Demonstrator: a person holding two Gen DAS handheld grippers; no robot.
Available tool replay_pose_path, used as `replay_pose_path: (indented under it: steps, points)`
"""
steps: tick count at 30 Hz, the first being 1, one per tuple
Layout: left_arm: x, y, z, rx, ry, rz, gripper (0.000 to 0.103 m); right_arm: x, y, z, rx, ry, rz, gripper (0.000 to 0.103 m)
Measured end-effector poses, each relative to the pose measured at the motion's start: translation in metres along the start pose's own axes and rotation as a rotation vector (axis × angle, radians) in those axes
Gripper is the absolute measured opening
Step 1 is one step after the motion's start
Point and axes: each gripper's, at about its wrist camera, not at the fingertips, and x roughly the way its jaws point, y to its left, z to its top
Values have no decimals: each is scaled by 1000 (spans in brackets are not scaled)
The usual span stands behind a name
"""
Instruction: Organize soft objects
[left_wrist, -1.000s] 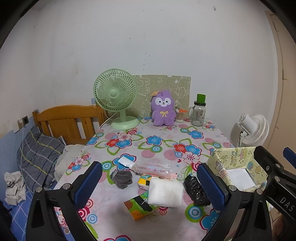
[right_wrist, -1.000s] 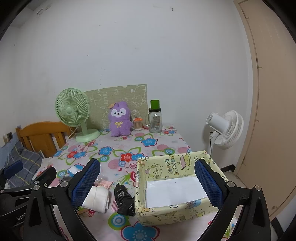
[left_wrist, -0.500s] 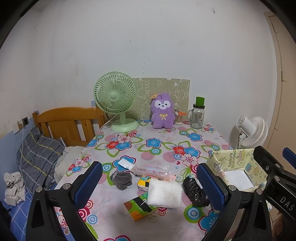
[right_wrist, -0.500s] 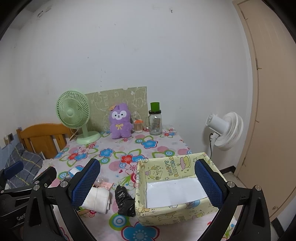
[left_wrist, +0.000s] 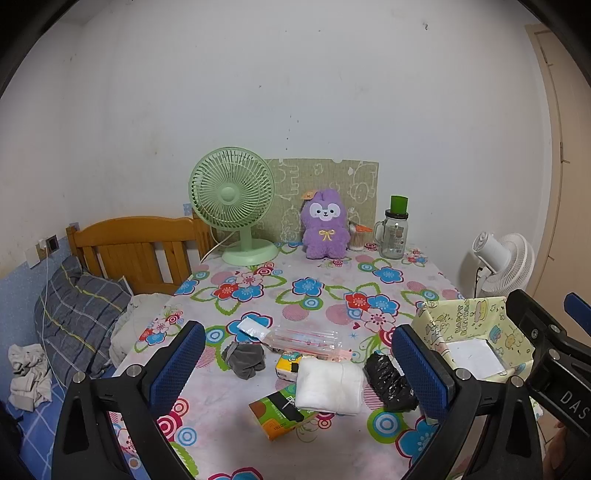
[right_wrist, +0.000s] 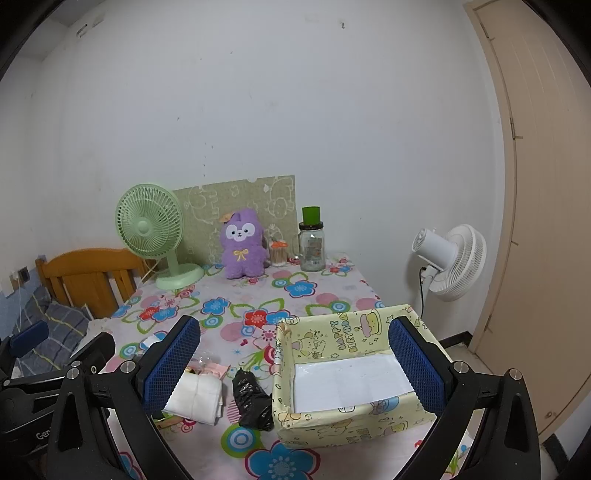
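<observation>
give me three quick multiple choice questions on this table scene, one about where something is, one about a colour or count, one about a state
1. Where is the crumpled black plastic bag?
A. inside the yellow patterned box
B. on the floral tablecloth between the folded white cloth and the box
C. beside the green desk fan

2. How many fans show in the right wrist view?
A. one
B. two
C. three

3. What state is the yellow patterned box in?
A. holding only a white liner
B. full of cloths
C. closed by a lid

Key: 1 B, the bag lies between the folded white cloth and the box wall. 2 B, the green desk fan and a white standing fan. 3 A, only white paper lies on its bottom.
</observation>
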Motion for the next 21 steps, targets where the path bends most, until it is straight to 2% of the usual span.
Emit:
replay_pose_path:
  steps: [15,21]
  points:
    - [-2,0,0,-3,0,-3,101,0,0,0,1,0,1,103]
    - [0,0,-1,-5,6,-7,98,0,2,0,0,0,5,102]
